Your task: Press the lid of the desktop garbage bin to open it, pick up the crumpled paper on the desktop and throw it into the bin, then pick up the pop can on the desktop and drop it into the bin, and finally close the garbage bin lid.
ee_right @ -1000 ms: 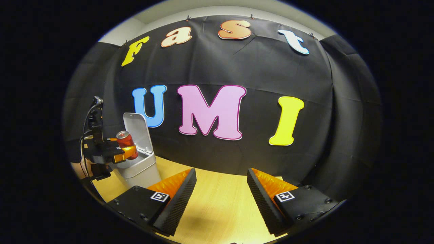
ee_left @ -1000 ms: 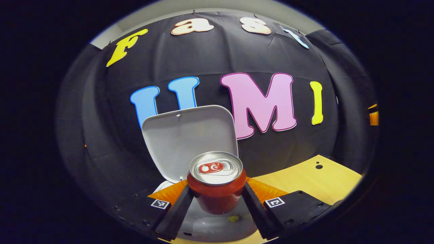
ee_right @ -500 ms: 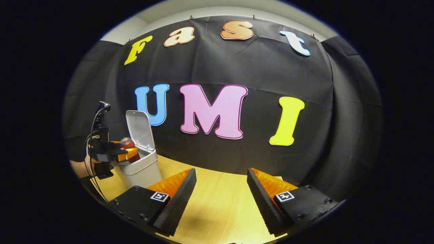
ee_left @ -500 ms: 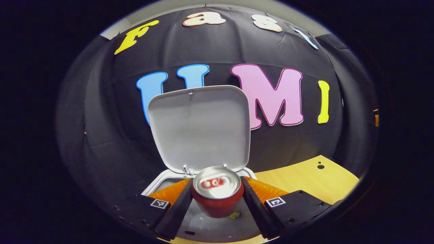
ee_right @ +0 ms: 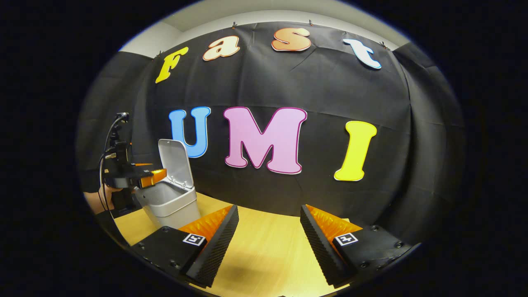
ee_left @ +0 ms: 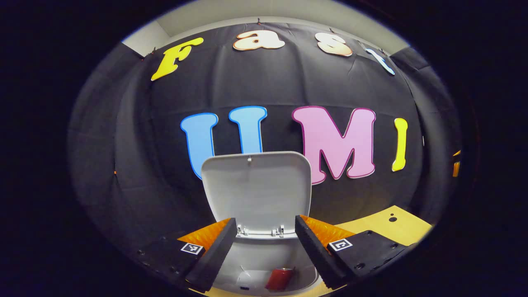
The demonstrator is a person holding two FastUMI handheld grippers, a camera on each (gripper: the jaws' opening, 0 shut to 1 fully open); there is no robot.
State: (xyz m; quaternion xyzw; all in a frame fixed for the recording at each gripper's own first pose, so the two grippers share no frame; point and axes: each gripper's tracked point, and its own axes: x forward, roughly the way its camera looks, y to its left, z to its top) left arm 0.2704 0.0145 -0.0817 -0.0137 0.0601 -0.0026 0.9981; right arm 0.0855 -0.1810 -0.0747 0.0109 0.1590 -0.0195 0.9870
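Pop can (ee_left: 278, 279) lies inside the garbage bin (ee_left: 264, 255), down on its floor, tipped over with its long axis slanting from lower left to upper right in the left gripper view; which end is the top cannot be told, since the can is small and partly hidden by the bin's near wall. Beside it, to its left on the bin floor, sits a pale lump that may be the crumpled paper (ee_left: 247, 275), though the light there is poor. The bin's lid (ee_left: 258, 187) stands open, upright at the back edge of the bin, hinged at its lower edge, inner face toward the camera.

The left gripper (ee_left: 266, 251) hangs above the bin's mouth with its jaws apart and nothing between them; the bin's opening shows through the gap. In the right gripper view the same gripper (ee_right: 154, 178) is seen at the bin's top rim (ee_right: 173, 194), with a hand (ee_right: 108, 194) behind it, and the bin stands near the left edge of the wooden table (ee_right: 264, 247), close to the black cloth wall.

The right gripper (ee_right: 266, 241) is held over the bare middle of the table, well apart from the bin, its jaws wide and empty.
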